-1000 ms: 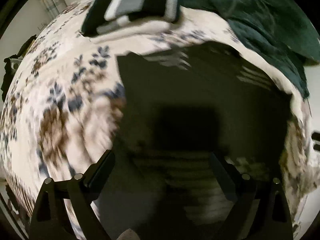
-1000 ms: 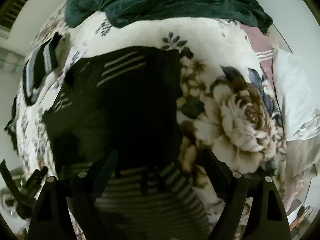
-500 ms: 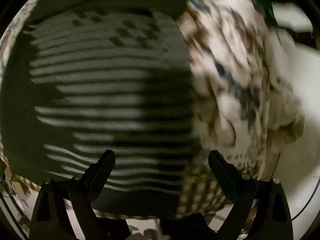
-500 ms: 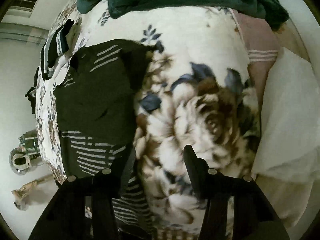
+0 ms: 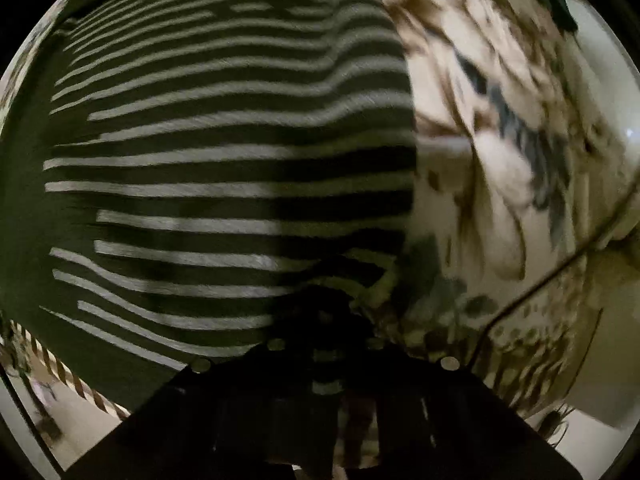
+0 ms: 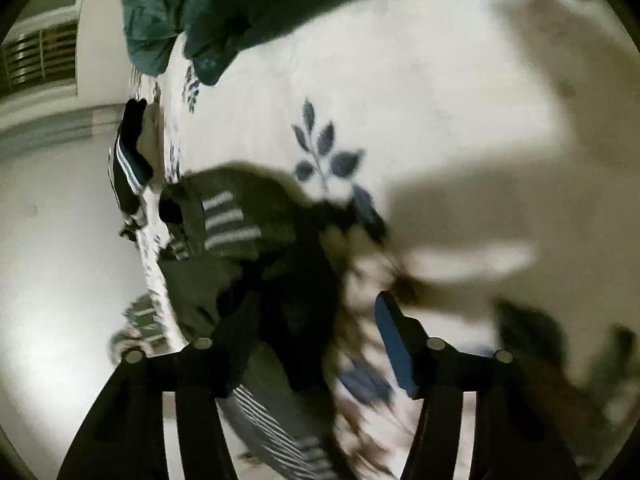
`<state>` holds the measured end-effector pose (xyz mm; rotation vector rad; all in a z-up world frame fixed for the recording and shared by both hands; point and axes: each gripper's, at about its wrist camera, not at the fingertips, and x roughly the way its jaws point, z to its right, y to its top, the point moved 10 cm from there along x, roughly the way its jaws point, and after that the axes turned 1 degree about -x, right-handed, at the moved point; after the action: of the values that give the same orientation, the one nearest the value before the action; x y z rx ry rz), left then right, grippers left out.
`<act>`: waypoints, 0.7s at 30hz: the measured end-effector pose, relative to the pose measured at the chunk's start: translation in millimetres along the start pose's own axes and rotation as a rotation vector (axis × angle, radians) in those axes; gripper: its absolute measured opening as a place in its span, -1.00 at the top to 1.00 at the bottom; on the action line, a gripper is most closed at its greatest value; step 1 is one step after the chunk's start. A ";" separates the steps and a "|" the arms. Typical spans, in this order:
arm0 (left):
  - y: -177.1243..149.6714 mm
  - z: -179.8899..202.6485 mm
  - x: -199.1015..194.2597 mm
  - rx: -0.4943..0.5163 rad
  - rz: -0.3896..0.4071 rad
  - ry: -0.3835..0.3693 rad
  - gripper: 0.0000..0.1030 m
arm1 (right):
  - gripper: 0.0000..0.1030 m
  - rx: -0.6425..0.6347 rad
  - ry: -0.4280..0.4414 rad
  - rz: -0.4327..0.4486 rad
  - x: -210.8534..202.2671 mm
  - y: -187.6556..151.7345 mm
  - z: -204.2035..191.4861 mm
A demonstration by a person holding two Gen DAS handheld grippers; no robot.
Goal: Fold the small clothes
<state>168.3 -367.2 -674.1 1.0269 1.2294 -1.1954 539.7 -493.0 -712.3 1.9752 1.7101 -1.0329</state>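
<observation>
A dark striped garment [image 5: 224, 168] is spread flat on a flower-patterned bedspread [image 5: 500, 152], and most of the left wrist view is filled by it, from about nine o'clock round to one o'clock. Its right edge is seen running down toward the left gripper [image 5: 326, 320] at six o'clock. The left gripper's jaws are brought fully together, and the lower right hem of the garment is pinched between them (the spot lies in deep shadow, so the exact fold of cloth cannot be made out). The bedspread is shown at three o'clock, blurred.

In the right wrist view the same garment [image 6: 240, 248] is seen bunched near the left edge of the bed, from the centre toward seven o'clock, with white stripes showing at its upper part and again at the bottom. The right gripper [image 6: 316, 336] is held over it with its jaws apart and opening; dark cloth lies between the fingers, but no pad is seen pressing on it. A second folded striped piece [image 6: 128, 168] is placed at nine o'clock on the bed edge, apart from the garment. A dark green blanket [image 6: 192, 12] is heaped at eleven to twelve o'clock.
</observation>
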 end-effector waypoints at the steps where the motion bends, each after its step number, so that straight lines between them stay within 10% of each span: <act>1: 1.8 -1.3 -4.8 -0.005 0.013 -0.006 0.90 | -0.19 0.013 0.013 -0.010 7.4 2.7 -1.0; 2: 3.1 -2.8 -10.3 -0.011 0.025 -0.015 0.90 | -0.18 0.023 0.030 -0.016 15.3 4.6 -3.7; 5: 6.7 -11.4 -28.3 -0.036 0.054 -0.038 0.90 | 0.88 -0.022 -0.027 -0.010 29.8 7.2 -11.8; 21: 15.3 -145.3 -151.6 -0.288 0.282 -0.128 0.92 | 0.90 -0.231 -0.239 0.062 2.2 -11.2 -145.8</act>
<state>171.7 -207.1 -537.4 0.8614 1.0777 -0.8256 573.4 -392.1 -612.1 1.6779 1.5527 -0.9587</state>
